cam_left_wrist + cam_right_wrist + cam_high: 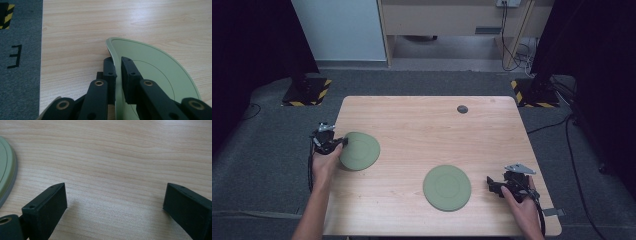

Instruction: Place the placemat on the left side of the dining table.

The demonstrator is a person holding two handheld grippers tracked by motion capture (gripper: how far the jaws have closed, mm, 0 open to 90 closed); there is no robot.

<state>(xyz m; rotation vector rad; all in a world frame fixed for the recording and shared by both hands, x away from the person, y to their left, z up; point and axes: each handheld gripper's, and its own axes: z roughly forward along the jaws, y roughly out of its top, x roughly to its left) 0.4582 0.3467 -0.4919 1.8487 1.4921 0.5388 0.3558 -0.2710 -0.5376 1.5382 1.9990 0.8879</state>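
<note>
Nearest the person, the right hand-held gripper (493,186) rests low at the counter's (422,125) near right edge with its jaws spread wide and nothing between them. In the right gripper view only bare wood lies between the two black pads. Just to its left the near green plate (446,187) lies flat on the counter, close to this gripper but not touched by it.

Farther off, at the left edge, the left hand-held gripper (118,75) pinches the rim of the far green plate (359,150). Its jaws are nearly pressed together, one pad under the rim and one on top. That plate looks tipped up on its gripped side, though from the high view I cannot be sure whether its far edge rests on the wood.

The step in hand seems to be the lift of the far plate, probably to carry it toward the other one for stacking. The next move calls for a firm pinch and a level carry to the right, lowering it centred over the near plate.
</note>
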